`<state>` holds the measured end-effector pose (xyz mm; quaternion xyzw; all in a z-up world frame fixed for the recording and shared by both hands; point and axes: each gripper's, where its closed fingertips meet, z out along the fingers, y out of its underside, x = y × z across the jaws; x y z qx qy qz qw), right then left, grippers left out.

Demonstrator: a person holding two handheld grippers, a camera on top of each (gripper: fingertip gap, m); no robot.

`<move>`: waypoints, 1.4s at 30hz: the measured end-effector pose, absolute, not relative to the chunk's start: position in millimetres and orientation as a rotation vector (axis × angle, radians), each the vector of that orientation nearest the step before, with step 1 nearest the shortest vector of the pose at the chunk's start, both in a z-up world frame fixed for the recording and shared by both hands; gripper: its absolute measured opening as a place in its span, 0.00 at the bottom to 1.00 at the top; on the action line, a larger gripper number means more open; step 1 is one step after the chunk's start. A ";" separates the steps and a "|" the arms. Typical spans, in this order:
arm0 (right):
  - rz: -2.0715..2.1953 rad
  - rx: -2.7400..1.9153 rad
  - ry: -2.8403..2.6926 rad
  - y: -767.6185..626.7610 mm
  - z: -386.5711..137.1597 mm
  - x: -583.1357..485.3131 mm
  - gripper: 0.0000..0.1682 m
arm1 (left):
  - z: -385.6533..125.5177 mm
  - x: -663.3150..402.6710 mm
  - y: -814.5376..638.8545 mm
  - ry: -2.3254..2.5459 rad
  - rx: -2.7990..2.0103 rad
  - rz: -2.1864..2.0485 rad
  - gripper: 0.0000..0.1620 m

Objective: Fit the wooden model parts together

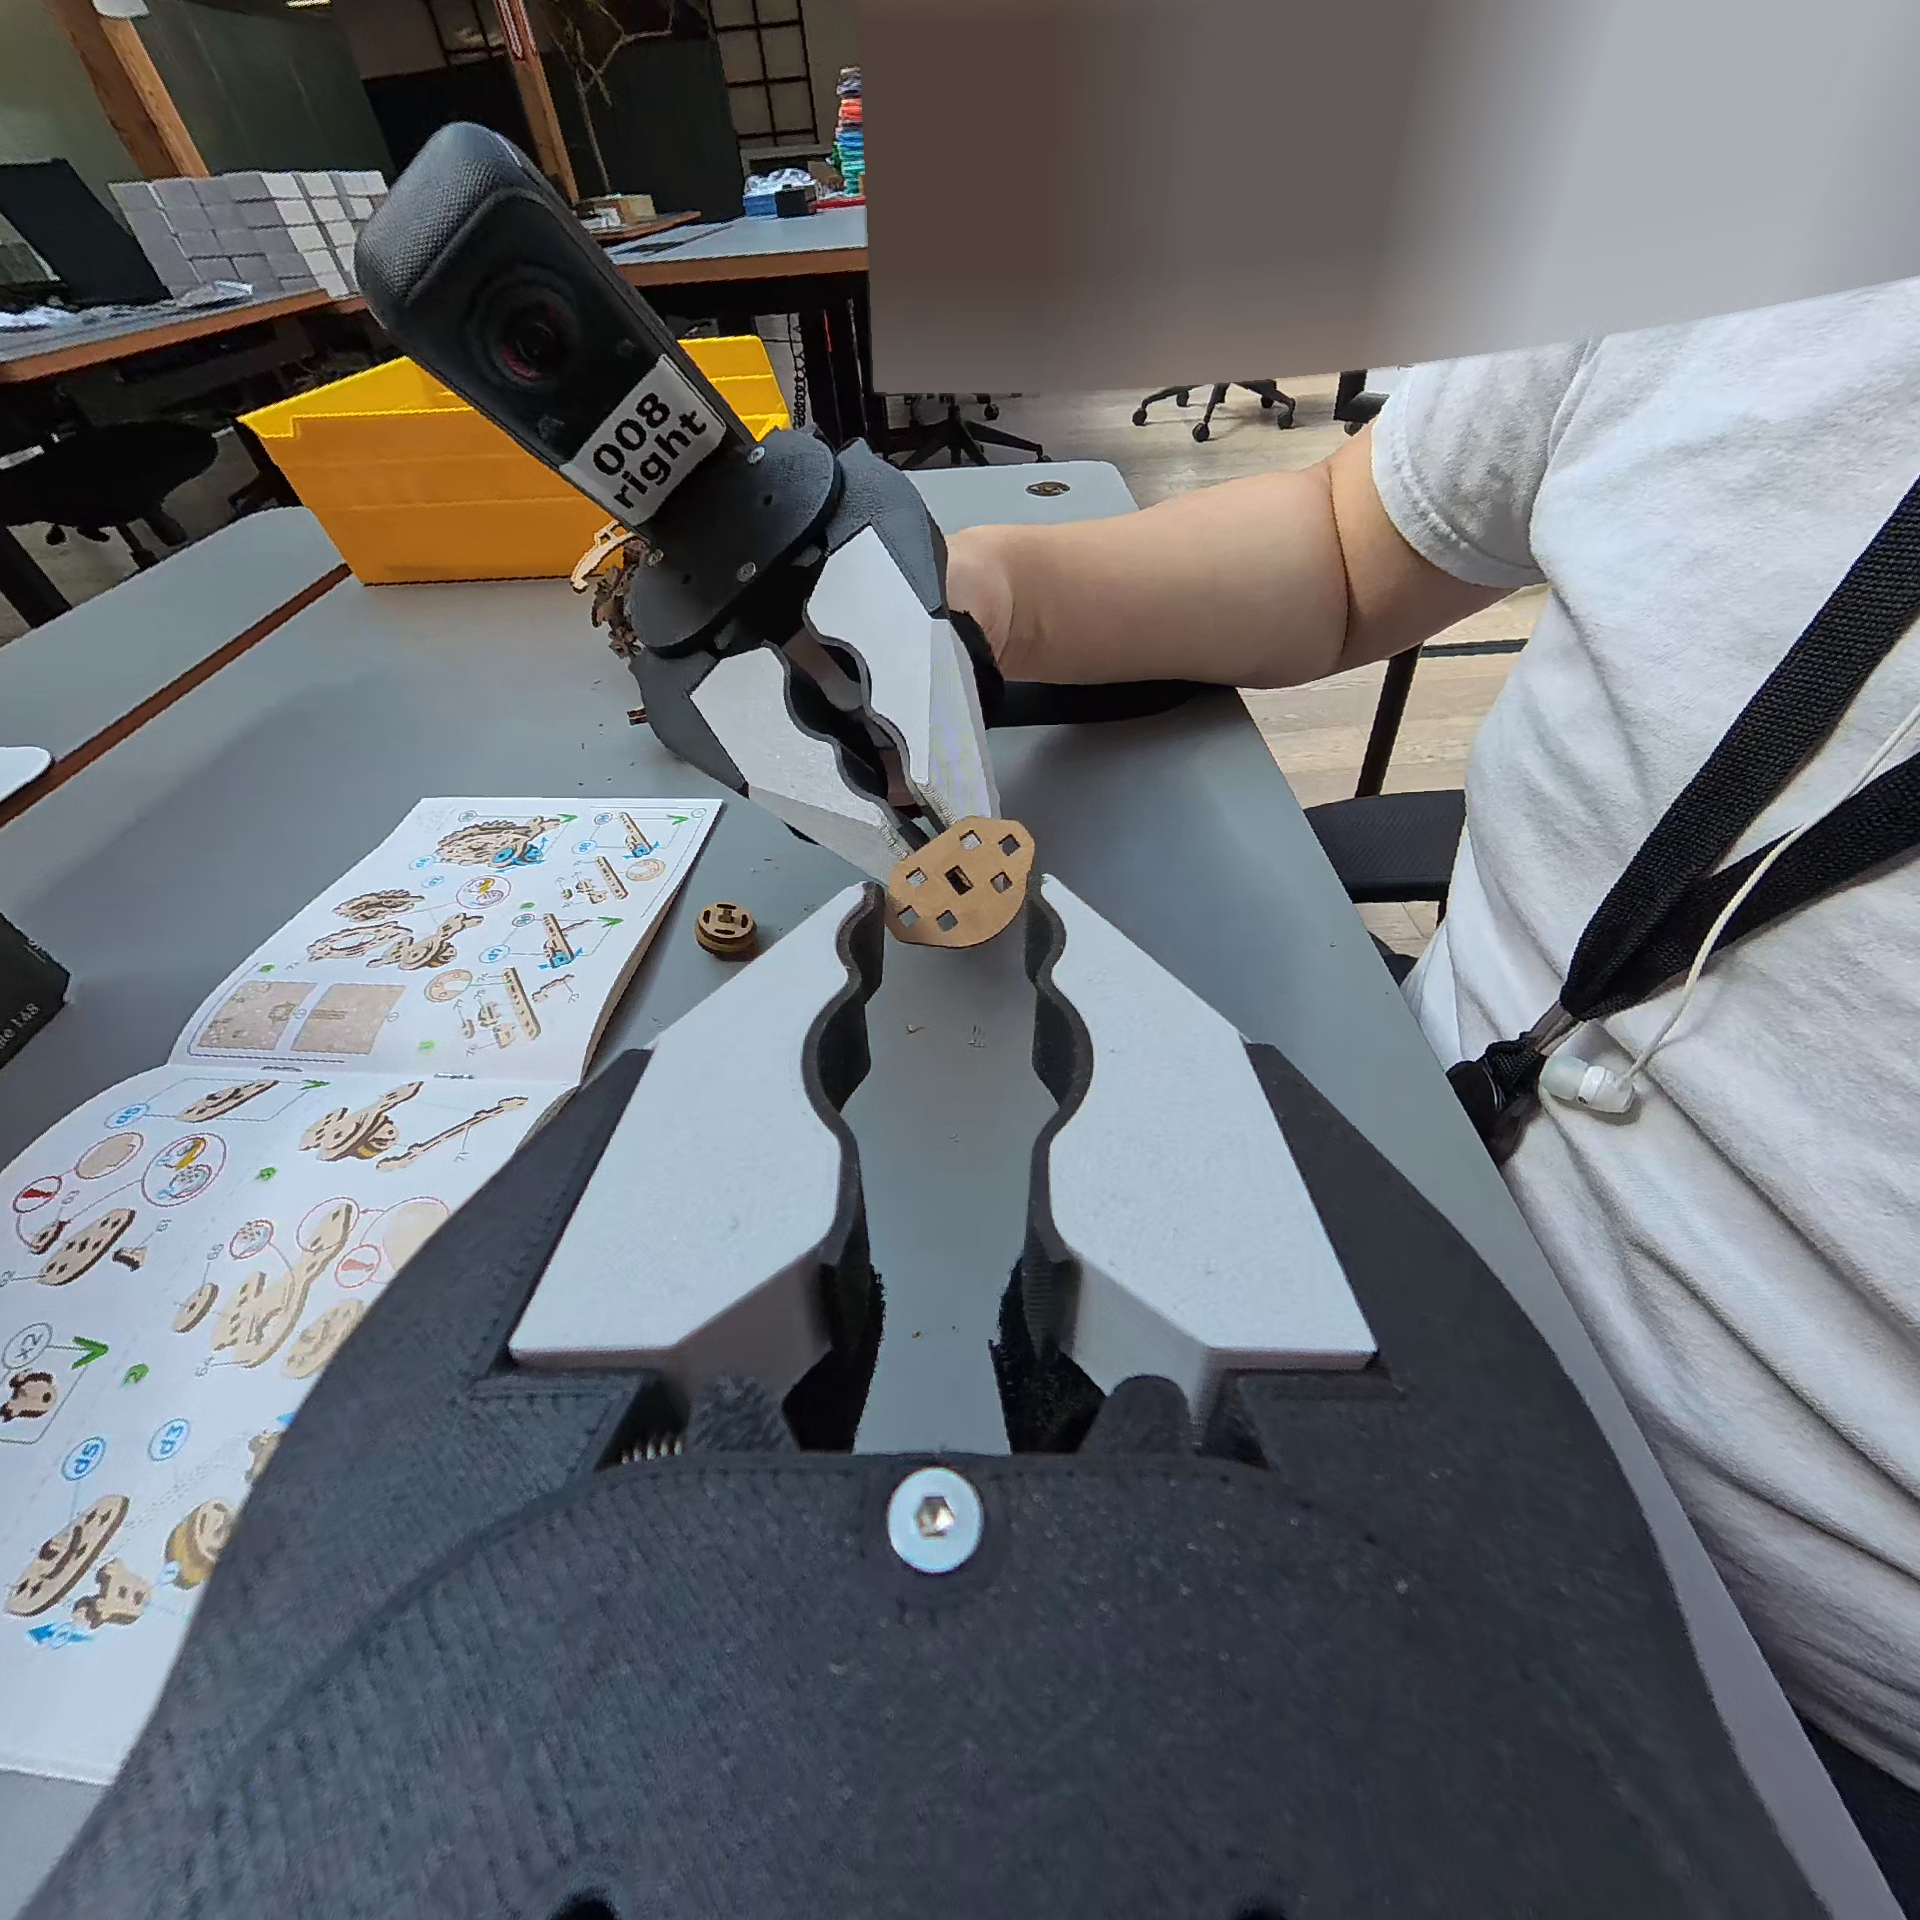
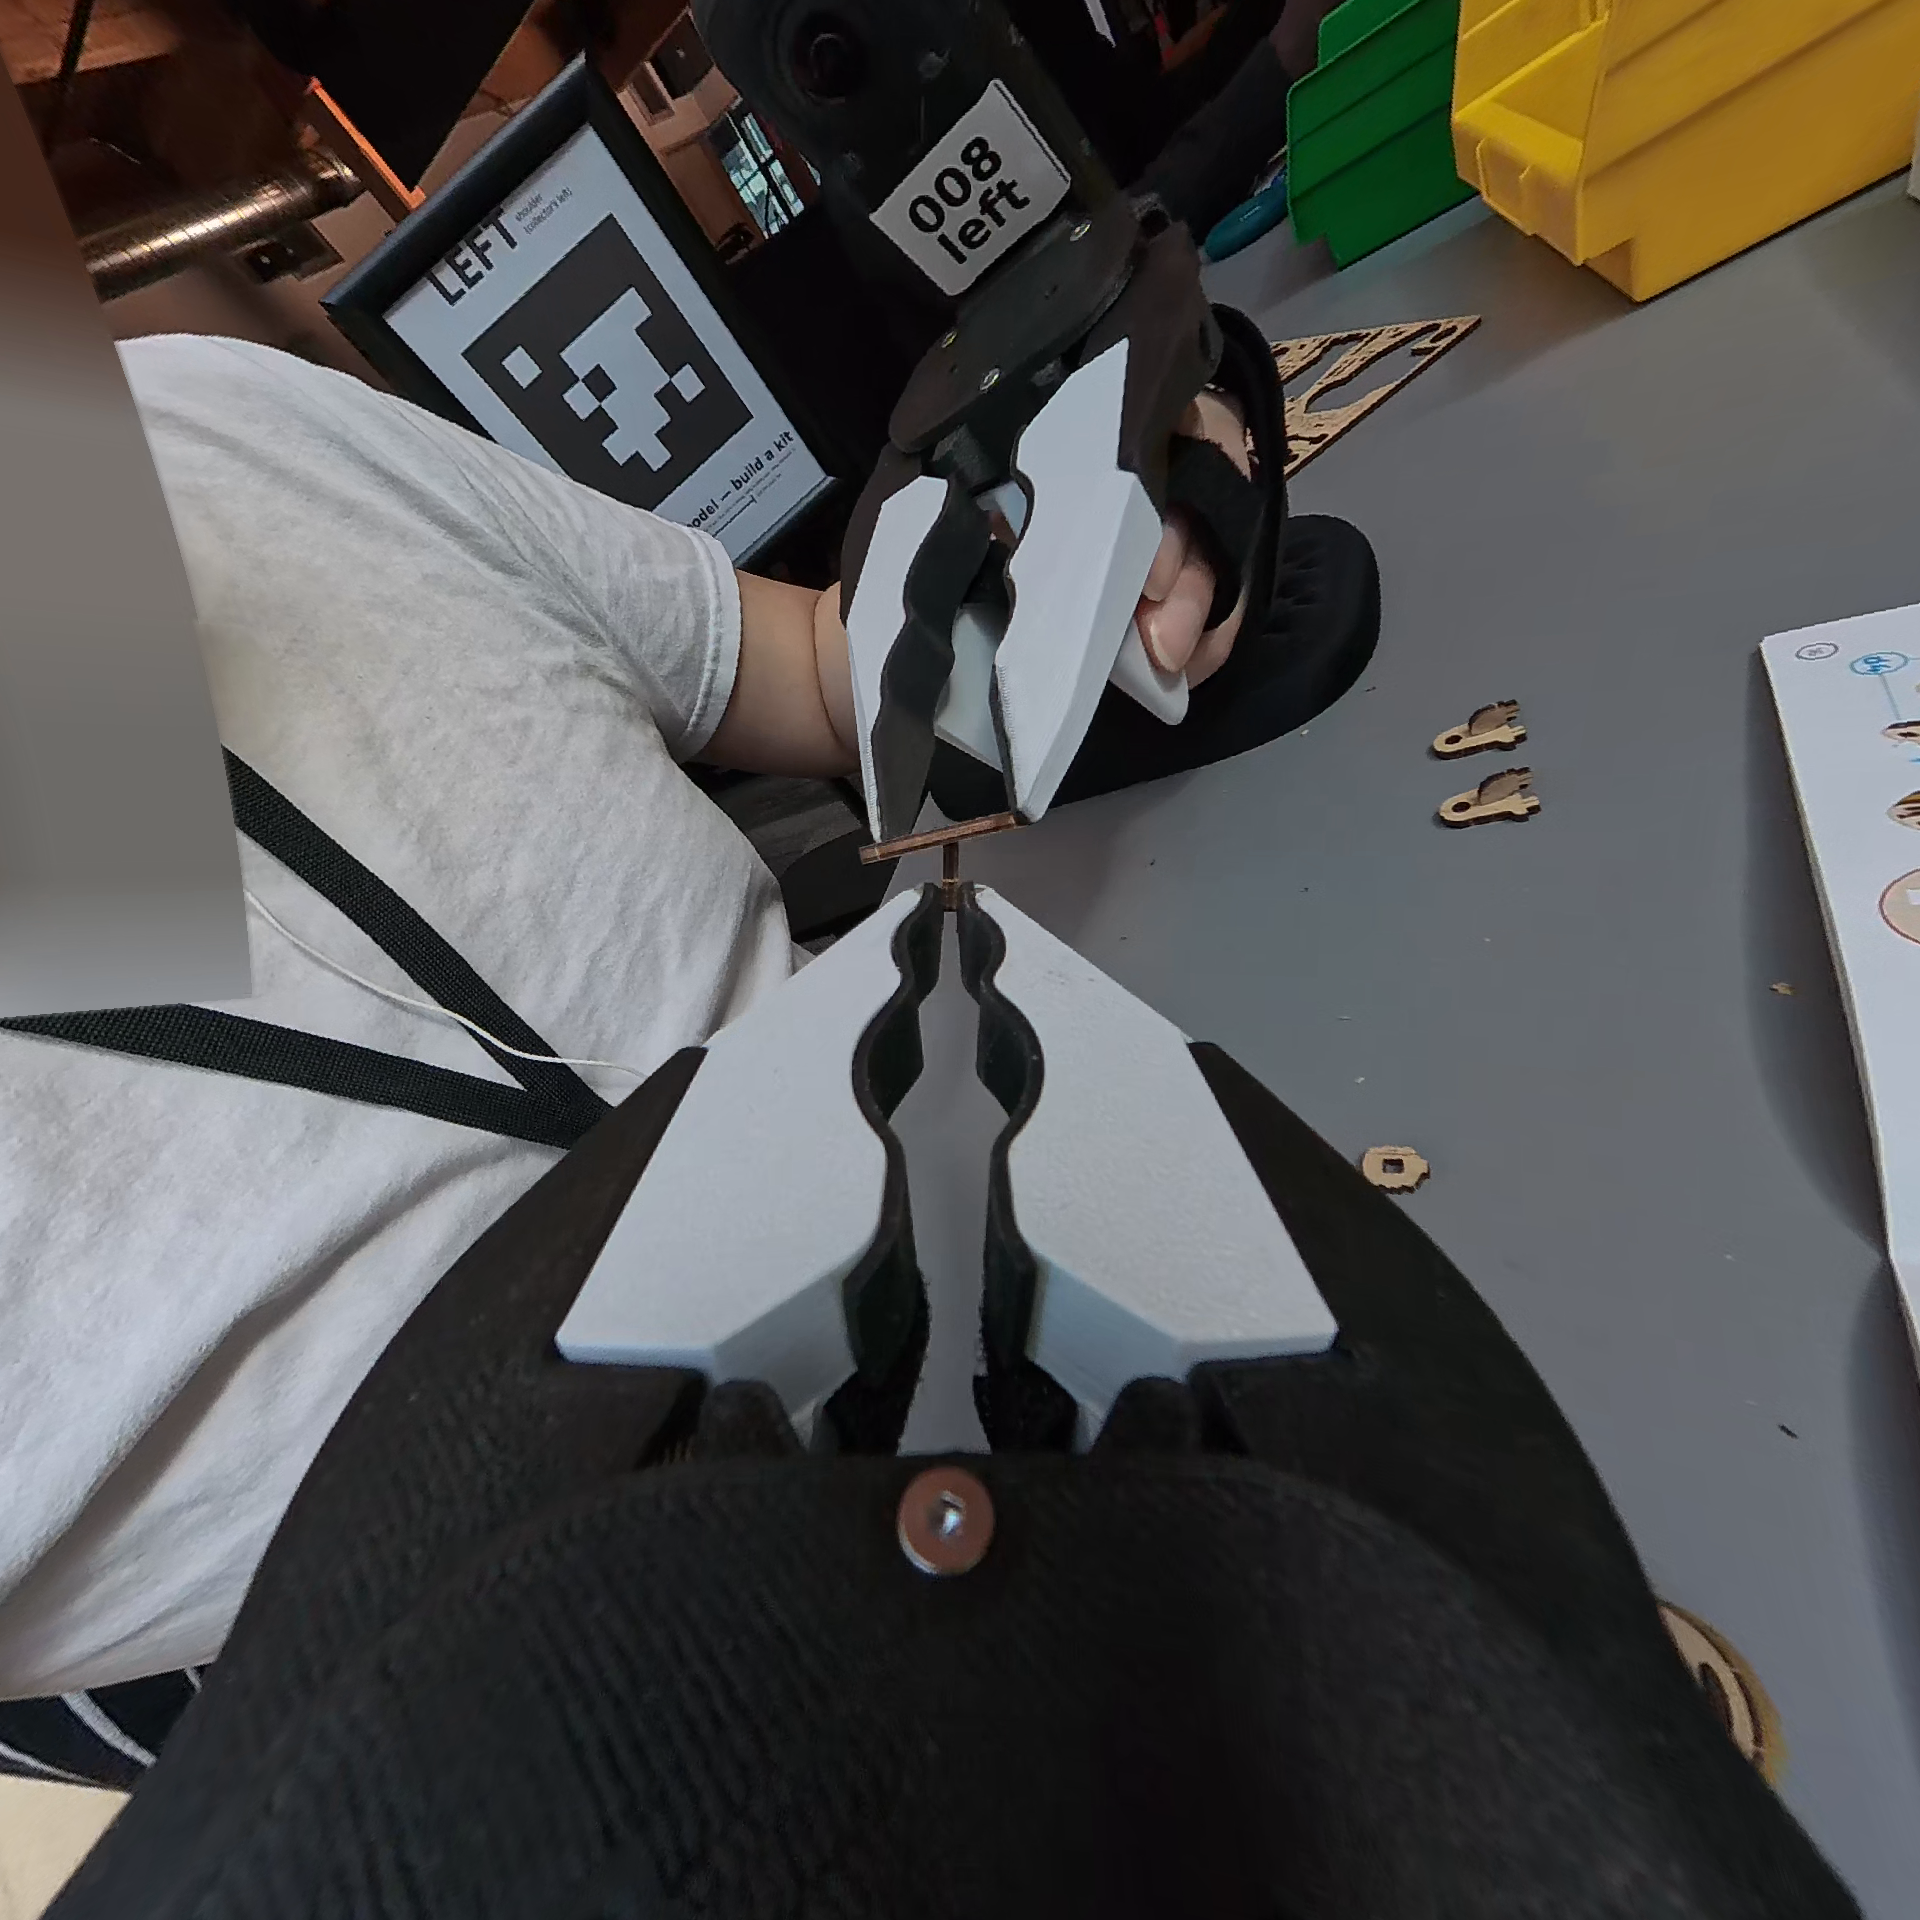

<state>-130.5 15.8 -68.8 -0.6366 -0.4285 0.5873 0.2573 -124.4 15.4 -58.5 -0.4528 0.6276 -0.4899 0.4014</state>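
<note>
Seating the small peg [image 2: 950,871] nipped in the nearly closed right tool [image 2: 949,902] means staying square to the holed wooden disc [image 1: 961,881], mid-frame, clamped edgewise across the partly open left tool [image 1: 954,902].

This looks like a shared workshop or maker space rather than a home. Grey worktables [image 1: 395,665] stand in rows, with more benches [image 1: 727,249] far off and rolling office chairs [image 1: 1216,400] on a pale wood floor. Yellow storage bins [image 1: 436,488] sit at the far left of the near table, and a green bin [image 2: 1361,135] shows beside another yellow one. Stacks of small white boxes [image 1: 249,223] fill a far bench, and a colourful pile of spools or trays [image 1: 847,135] rises at the back. An open assembly booklet [image 1: 436,956] lies on the left, loose laser-cut wooden pieces [image 2: 1481,764] nearby, and a framed marker sign [image 2: 592,384] stands behind.
</note>
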 end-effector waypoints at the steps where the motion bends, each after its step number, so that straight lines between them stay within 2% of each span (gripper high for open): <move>1: 1.594 -1.731 -1.168 15.0 -69.7 -130.7 0.01 | -59.4 -124.6 14.6 1.594 -1.147 -1.242 0.16; 17: 1.751 -1.738 -1.245 -6.4 -74.2 -138.7 0.01 | -68.7 -130.8 -7.1 1.713 -1.212 -1.452 0.16; 39: 1.812 -1.697 -1.132 3.3 -65.0 -136.4 0.01 | -61.0 -131.4 4.3 1.627 -1.213 -1.446 0.15; 42: 1.793 -1.670 -1.120 6.3 -61.4 -135.0 0.01 | -57.9 -131.5 10.9 1.584 -1.234 -1.449 0.17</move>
